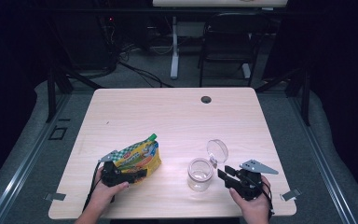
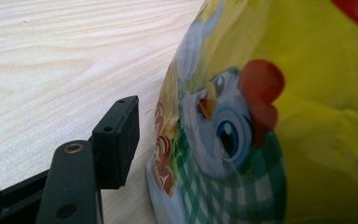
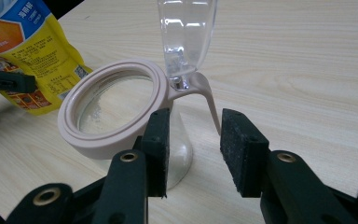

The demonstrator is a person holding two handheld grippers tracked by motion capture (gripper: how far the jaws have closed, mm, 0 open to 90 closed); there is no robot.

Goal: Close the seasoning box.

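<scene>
Pale wood table (image 1: 168, 112), person's hands at near edge. Yellow snack bag (image 1: 137, 157) upright at near left. Left gripper (image 1: 126, 175) against bag's near side; from left gripper view one pad (image 2: 121, 140) just beside bag (image 2: 270, 140), other jaw hidden, so grip cannot be told. Clear jar (image 1: 200, 174) at near right, pink rim, clear lid (image 1: 217, 150) hinged up. Right gripper (image 1: 227, 173) just beside jar, jaws spread wide (image 3: 193, 151), one pad at jar (image 3: 116, 112) wall, pink handle loop between jaws, nothing clamped.
</scene>
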